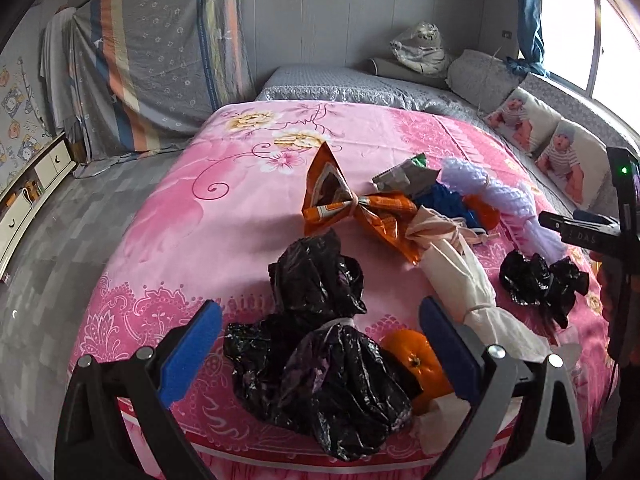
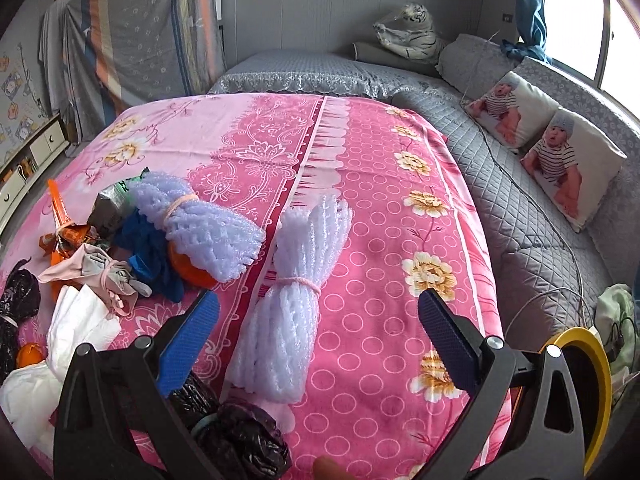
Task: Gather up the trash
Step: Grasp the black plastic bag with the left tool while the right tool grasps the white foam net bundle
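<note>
My left gripper (image 1: 320,346) stood wide open and held nothing, its blue pads (image 1: 192,354) spread either side of a tied black plastic bag (image 1: 320,364) at the bottom centre of the left view. An orange (image 1: 416,360) lay just beside that bag, close against the inner face of my right-hand pad. My right gripper (image 2: 318,338) was equally wide open and empty, with a bundle of pale lilac foam netting (image 2: 292,300) lying lengthwise between the fingers on the pink bedsheet (image 2: 400,200). A yellow-rimmed bin (image 2: 592,364) showed at the lower right edge of the right view.

Farther up the left view lay a white tied bundle (image 1: 460,276), a second small black bag (image 1: 540,280) at right, and an orange snack wrapper (image 1: 340,204) knotted in the middle. Behind them sat blue plastic (image 1: 444,200) and a second netting bundle (image 2: 200,220). Grey sofa cushions (image 2: 548,140) filled the far right.

I judged the collecting barely begun, with nearly all the trash still on the bed. The next move called for lowering onto one bundle and closing at its tied waist.
</note>
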Demonstrator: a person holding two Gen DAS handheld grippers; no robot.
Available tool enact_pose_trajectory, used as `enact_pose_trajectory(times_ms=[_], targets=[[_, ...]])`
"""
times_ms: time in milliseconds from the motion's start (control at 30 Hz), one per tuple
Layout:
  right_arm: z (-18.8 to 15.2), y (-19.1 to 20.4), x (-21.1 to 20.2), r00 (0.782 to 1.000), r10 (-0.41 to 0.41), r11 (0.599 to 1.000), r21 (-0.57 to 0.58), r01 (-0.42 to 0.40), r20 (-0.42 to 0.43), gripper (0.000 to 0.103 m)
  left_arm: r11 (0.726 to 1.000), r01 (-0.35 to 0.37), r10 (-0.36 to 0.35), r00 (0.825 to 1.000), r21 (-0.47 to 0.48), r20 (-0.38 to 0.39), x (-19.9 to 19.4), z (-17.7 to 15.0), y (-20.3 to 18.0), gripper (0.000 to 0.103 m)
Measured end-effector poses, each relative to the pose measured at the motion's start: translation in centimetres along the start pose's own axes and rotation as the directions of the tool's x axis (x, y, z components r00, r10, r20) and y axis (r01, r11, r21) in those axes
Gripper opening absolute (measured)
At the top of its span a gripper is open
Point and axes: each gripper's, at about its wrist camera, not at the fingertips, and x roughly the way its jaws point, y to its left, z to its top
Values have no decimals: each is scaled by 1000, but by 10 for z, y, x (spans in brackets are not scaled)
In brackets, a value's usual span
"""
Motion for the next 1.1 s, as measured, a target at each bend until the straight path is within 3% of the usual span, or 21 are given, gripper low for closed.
enact_pose_trajectory(times_ms=[200, 400, 500, 667, 700, 767, 833, 967, 1100], targets=[[6, 3, 22, 998, 14, 1000, -11, -15, -66, 95, 999, 6, -5, 999, 46, -33, 14, 3, -8, 95], [10, 3, 39, 992, 33, 999, -1, -33, -124, 85, 998, 54, -51, 994, 22, -101, 36, 11, -2, 91], [9, 4, 43, 990, 27, 1000, -5, -27, -140, 83, 998, 55, -47, 985, 40, -168, 54, 8, -5, 76], [5, 1, 55, 983, 39, 999, 19, -36, -180, 64, 998, 59, -62, 970, -20, -234, 74, 6, 6, 52], [4, 0, 57, 981, 44, 999, 27, -40, -189, 61, 997, 65, -75, 969, -51, -235, 75, 6, 12, 49], [4, -2, 57, 981, 45, 999, 37, -38, -190, 46, 994, 61, -80, 970, -87, -231, 76, 7, 19, 33], [4, -4, 57, 981, 47, 998, 46, -39, -188, 35, 993, 54, -76, 971, -102, -226, 75, 7, 21, 28], [4, -9, 53, 980, 63, 996, 68, -51, -187, 28, 987, 62, -92, 974, -149, -206, 68, 5, 26, 24], [6, -14, 31, 991, 67, 995, 88, -57, -112, 27, 983, 78, -94, 991, -165, -95, 39, 7, 29, 24]])
